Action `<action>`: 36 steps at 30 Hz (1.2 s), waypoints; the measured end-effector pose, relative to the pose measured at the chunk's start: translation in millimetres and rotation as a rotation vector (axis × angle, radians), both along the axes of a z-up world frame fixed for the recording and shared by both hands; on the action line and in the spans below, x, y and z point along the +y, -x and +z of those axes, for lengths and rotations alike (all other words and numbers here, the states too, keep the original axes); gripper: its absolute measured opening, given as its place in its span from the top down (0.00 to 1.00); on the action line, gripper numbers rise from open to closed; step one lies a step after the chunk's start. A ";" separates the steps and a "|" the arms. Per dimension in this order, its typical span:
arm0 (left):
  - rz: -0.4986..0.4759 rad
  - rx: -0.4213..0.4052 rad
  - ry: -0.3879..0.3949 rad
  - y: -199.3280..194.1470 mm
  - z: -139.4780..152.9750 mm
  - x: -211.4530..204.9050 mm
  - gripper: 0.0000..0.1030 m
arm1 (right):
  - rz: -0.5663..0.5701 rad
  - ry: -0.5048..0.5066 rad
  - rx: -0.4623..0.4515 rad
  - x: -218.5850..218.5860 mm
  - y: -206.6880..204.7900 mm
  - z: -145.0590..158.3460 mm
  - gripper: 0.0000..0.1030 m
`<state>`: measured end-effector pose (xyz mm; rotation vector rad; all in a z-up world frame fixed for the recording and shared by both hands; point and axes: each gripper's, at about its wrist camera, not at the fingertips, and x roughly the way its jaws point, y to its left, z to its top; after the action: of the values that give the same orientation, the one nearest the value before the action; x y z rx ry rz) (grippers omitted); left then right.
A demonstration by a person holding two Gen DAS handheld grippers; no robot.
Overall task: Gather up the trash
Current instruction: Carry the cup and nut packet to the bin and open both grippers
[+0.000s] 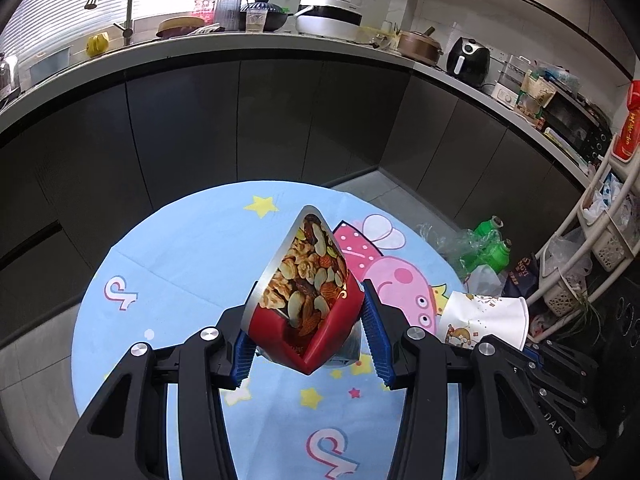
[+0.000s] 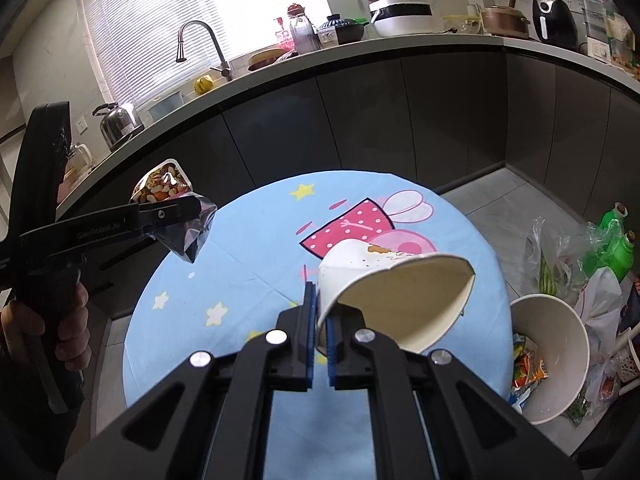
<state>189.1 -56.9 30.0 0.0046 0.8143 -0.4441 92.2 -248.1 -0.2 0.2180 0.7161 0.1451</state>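
Left gripper jaws clamped on nut packet, right gripper jaws pinching paper cup rim, both above worktop; carry level right to trash bowl, grips firm.

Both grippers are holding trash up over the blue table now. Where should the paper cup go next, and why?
Probably swing the right gripper rightward, toward the big white bucket beside the table. The paper cup is pinched by its wall and lifted clear, and that bucket already holds wrappers. The left gripper could follow with its nut packet.
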 end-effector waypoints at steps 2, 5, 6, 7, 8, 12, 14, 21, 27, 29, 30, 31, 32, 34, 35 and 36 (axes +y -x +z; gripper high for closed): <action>-0.025 -0.013 -0.001 4.8 5.4 -11.6 0.57 | -0.023 -0.002 -0.008 -9.2 4.0 2.3 0.94; -0.066 -0.025 -0.003 10.5 11.2 -31.8 0.57 | -0.065 -0.009 -0.019 -27.3 11.9 4.6 0.94; -0.078 -0.028 -0.005 11.8 12.3 -38.4 0.57 | -0.075 -0.012 -0.021 -31.9 13.9 5.0 0.94; -0.094 -0.031 -0.007 13.6 13.3 -46.5 0.57 | -0.091 -0.016 -0.023 -39.2 16.8 4.6 0.94; -0.105 -0.032 -0.008 14.6 13.5 -52.8 0.57 | -0.105 -0.018 -0.024 -45.0 18.8 4.5 0.94; -0.163 -0.035 -0.018 19.5 14.9 -85.4 0.57 | -0.167 -0.034 -0.027 -71.9 29.7 1.2 0.94; -0.194 -0.034 -0.024 21.6 14.3 -102.7 0.57 | -0.202 -0.044 -0.027 -88.0 35.7 -1.4 0.94; -0.289 -0.018 -0.042 25.8 7.9 -163.7 0.57 | -0.319 -0.076 -0.015 -136.3 59.5 -15.1 0.94; -0.357 0.019 -0.040 29.1 -5.0 -206.6 0.57 | -0.406 -0.103 0.013 -174.2 78.7 -33.1 0.94; -0.379 0.036 -0.039 30.6 -10.8 -221.0 0.57 | -0.429 -0.111 0.024 -184.6 83.4 -40.0 0.94; -0.388 0.043 -0.038 30.5 -13.5 -226.8 0.57 | -0.439 -0.113 0.030 -189.1 85.3 -43.5 0.94; -0.395 0.048 -0.038 31.6 -15.7 -231.9 0.57 | -0.449 -0.115 0.038 -193.8 87.2 -47.5 0.94; -0.405 0.057 -0.039 31.5 -19.1 -239.2 0.57 | -0.459 -0.118 0.045 -198.0 88.5 -51.2 0.94; -0.418 0.071 -0.040 31.7 -23.8 -248.4 0.57 | -0.475 -0.123 0.059 -205.4 91.0 -59.6 0.94; -0.425 0.077 -0.041 31.7 -26.3 -253.5 0.57 | -0.481 -0.128 0.066 -209.2 92.0 -64.1 0.94; -0.434 0.085 -0.042 31.7 -29.3 -259.4 0.57 | -0.487 -0.132 0.072 -211.9 92.8 -67.7 0.94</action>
<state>157.3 -316.3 0.7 0.2059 0.9074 -0.8408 -0.6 -460.0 -67.9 0.5186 0.7071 -0.2816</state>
